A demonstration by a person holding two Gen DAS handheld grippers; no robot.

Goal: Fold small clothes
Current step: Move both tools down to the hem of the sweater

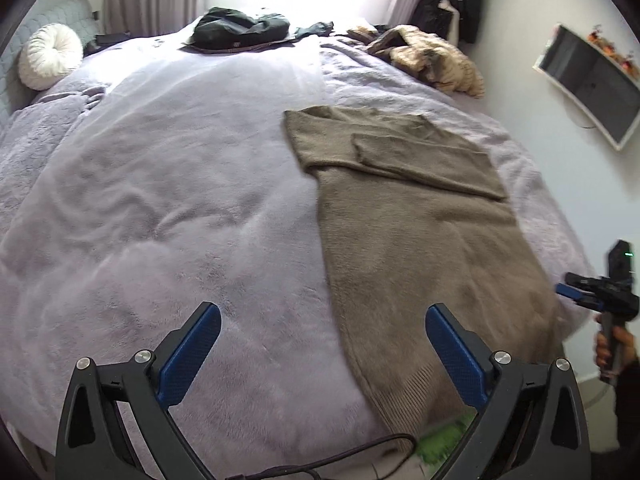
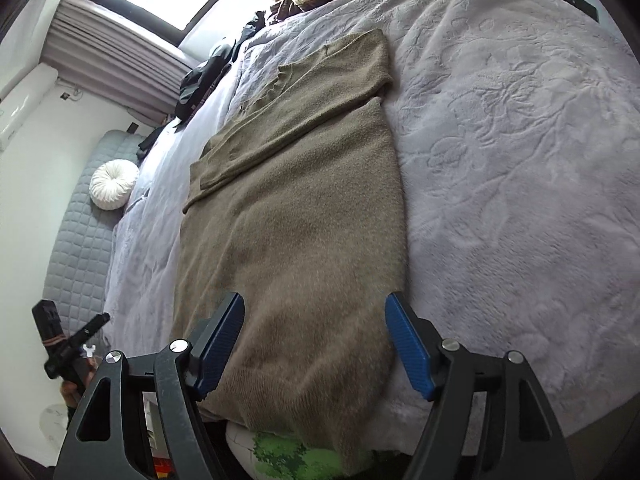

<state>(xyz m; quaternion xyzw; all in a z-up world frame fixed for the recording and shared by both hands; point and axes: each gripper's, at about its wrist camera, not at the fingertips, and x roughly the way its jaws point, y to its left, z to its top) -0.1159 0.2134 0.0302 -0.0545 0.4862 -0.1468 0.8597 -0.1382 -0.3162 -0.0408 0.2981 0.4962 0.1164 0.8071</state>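
A brown knit sweater (image 1: pixel 420 232) lies flat on the lilac bed cover (image 1: pixel 180 200), folded lengthwise into a long strip with a sleeve laid across its upper part. Its ribbed hem hangs over the near bed edge. It also shows in the right wrist view (image 2: pixel 296 220). My left gripper (image 1: pixel 322 316) is open and empty, above the bed just left of the sweater's hem. My right gripper (image 2: pixel 314 308) is open and empty, straddling the hem end of the sweater. The right gripper also shows at the far right of the left wrist view (image 1: pixel 568 294), beside the bed.
A round white cushion (image 1: pixel 50 56), dark clothes (image 1: pixel 240 28) and a striped beige garment (image 1: pixel 436 60) lie at the far side of the bed. A wall screen (image 1: pixel 592 84) hangs at right. A green patterned thing (image 2: pixel 288 456) sits below the bed edge. A cable (image 1: pixel 340 458) trails near the left gripper.
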